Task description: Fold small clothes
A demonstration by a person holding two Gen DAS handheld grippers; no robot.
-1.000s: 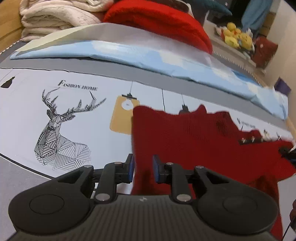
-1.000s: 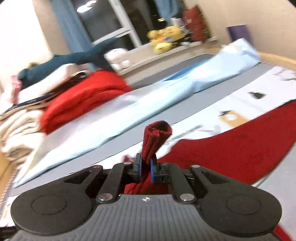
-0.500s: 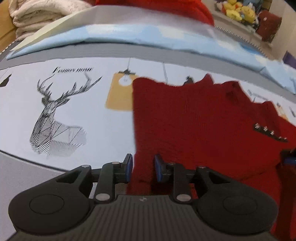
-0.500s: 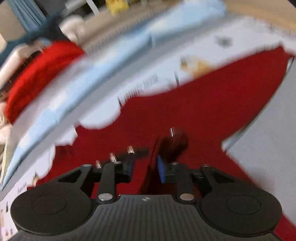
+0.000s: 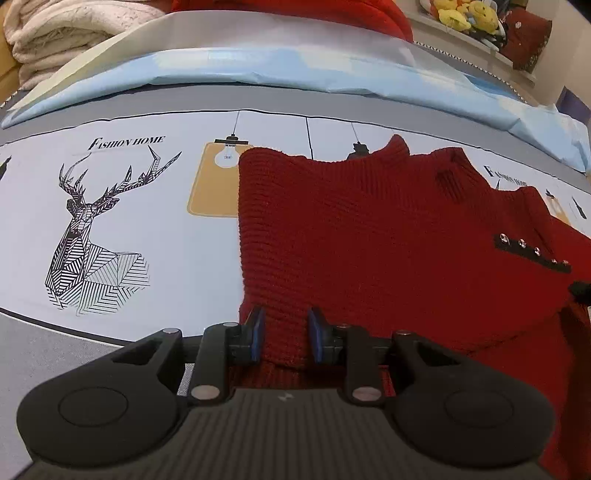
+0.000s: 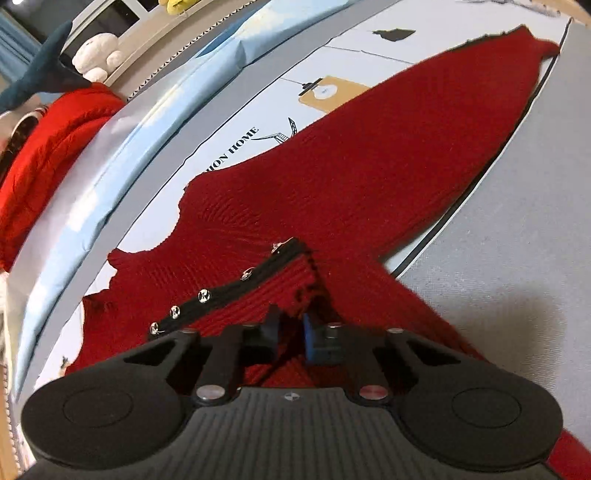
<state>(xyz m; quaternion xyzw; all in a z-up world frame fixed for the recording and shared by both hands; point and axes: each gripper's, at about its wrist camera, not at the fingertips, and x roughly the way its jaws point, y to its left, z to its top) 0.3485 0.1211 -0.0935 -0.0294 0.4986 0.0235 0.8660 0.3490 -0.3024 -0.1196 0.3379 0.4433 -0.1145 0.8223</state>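
Note:
A red knit sweater (image 5: 369, 240) lies spread on the printed bedsheet (image 5: 92, 240). A black strip with silver studs (image 5: 532, 254) runs along its right part. My left gripper (image 5: 284, 334) is at the sweater's near left edge, its pads pressing a thick fold of the knit. In the right wrist view the sweater (image 6: 369, 166) stretches away to the upper right. My right gripper (image 6: 290, 332) is low over it beside the studded strip (image 6: 229, 288), its jaws closing on a thin fold of red knit.
A light blue quilt (image 5: 295, 70) lies along the far side of the bed, with a red blanket (image 6: 48, 147) and cream blankets (image 5: 55, 33) piled behind it. Plush toys (image 5: 461, 14) sit on a ledge. The sheet's grey border (image 6: 517, 240) runs on the right.
The right gripper, which held a red fold up in the air, has swung down onto the sweater, parting its jaws on the way. The left gripper has sunk closer to the sweater's edge.

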